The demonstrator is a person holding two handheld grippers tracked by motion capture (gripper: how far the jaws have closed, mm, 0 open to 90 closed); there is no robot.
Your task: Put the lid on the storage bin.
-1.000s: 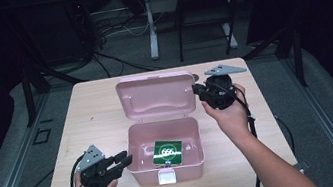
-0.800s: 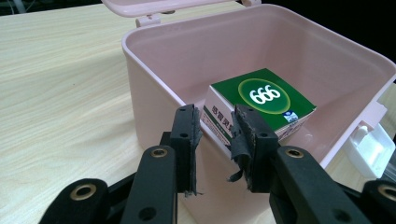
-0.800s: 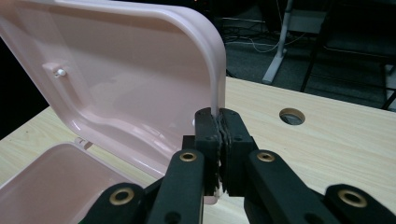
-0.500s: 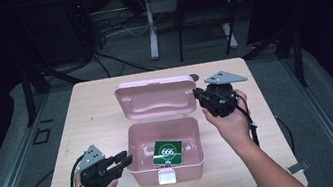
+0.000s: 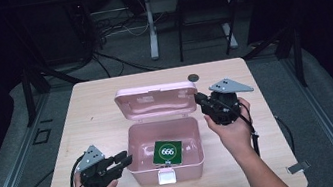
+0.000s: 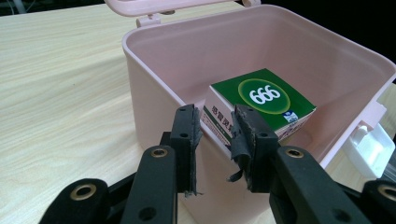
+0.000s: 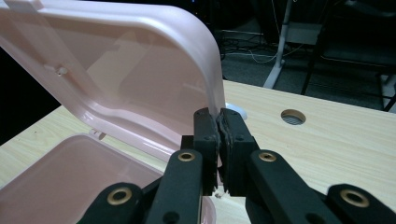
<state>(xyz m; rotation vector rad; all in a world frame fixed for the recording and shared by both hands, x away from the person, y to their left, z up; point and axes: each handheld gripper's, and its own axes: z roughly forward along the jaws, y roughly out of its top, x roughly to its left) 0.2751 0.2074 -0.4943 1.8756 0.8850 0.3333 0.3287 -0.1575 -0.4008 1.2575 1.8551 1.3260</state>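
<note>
Pink plastic box (image 5: 134, 144) sits mid-table (image 5: 276, 157), open, mouth facing up. Its long axis runs across the table, left to right in the high view; the front wall with a pale latch (image 5: 167, 176) faces the person. Lid (image 5: 156, 102) is hinged at the far side and stands up, tilted a bit back, its hollow inside facing the person. Lid has rounded corners, a glossy surface and a raised rim; in the right gripper view its edge curves down to the jaws.

Green carton (image 5: 167, 152) lies inside the box, right of centre, white "666" in a ring on top, white side panel with small print. It sits slightly skewed, one corner toward the box's front-left.

Right gripper (image 5: 199, 98) is at the lid's right edge, jaws pinched nearly together on that rim, holding the lid.

Left gripper (image 5: 127, 159) is at the box's left wall near the front, pointing right; jaws narrow, a small gap between the pads, the wall's rim just past them, not clearly gripped.

A round hole (image 5: 193, 76) is in the table behind the lid.
</note>
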